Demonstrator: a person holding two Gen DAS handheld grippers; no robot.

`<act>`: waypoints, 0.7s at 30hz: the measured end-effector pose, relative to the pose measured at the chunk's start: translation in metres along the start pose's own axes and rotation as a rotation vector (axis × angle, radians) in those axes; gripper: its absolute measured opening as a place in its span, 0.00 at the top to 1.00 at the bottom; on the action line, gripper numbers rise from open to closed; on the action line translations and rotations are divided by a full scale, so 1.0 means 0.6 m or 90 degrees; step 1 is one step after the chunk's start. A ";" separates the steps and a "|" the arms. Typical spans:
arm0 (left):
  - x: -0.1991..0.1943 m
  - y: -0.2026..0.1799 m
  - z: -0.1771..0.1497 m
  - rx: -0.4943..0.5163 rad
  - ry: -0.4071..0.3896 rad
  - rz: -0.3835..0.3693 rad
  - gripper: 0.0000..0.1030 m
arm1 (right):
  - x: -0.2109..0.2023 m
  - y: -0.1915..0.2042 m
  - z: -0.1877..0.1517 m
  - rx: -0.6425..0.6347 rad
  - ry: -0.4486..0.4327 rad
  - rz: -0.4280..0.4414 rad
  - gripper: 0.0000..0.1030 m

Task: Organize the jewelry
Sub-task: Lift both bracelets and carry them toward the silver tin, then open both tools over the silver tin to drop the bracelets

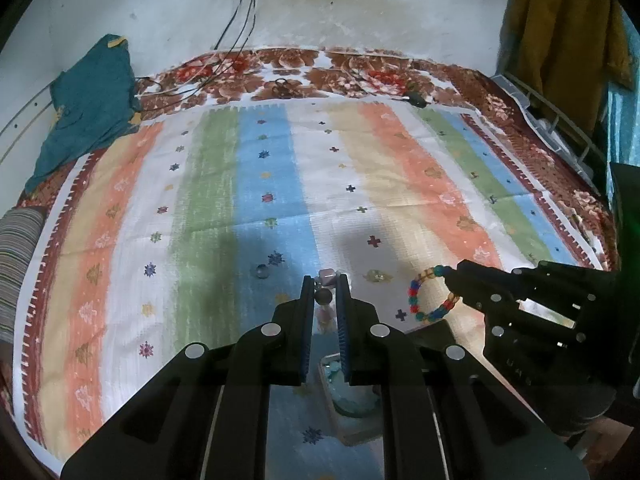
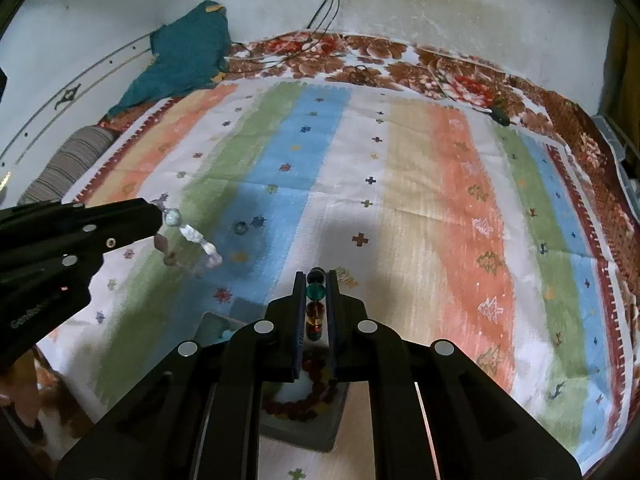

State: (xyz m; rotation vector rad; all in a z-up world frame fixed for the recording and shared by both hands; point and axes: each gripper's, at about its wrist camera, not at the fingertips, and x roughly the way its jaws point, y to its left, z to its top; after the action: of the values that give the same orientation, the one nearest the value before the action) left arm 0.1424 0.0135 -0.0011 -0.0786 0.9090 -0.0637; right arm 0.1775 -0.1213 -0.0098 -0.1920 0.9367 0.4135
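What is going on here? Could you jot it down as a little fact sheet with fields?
setting: striped cloth spread over a bed
left hand-held gripper: shut on a pale bead bracelet, lifted off the cloth
right hand-held gripper: shut on a multicoloured bead bracelet, also lifted
loose item: small clear ring lying on the blue stripe
below the grippers: shallow tray holding dark red beads
background: teal garment, cables on the wall
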 end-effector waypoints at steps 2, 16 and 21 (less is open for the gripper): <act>-0.008 -0.004 -0.003 0.001 -0.005 -0.006 0.90 | -0.009 0.005 -0.005 -0.005 -0.006 -0.001 0.90; -0.034 -0.025 -0.036 0.004 -0.006 -0.020 0.90 | -0.036 0.017 -0.034 -0.002 -0.007 0.013 0.90; -0.031 -0.033 -0.043 0.010 0.003 -0.020 0.90 | -0.036 0.012 -0.038 0.005 -0.001 0.016 0.90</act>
State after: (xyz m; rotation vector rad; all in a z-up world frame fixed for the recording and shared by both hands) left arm 0.1100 -0.0059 -0.0005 -0.0782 0.9117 -0.1008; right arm 0.1463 -0.1284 -0.0056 -0.1728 0.9400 0.4325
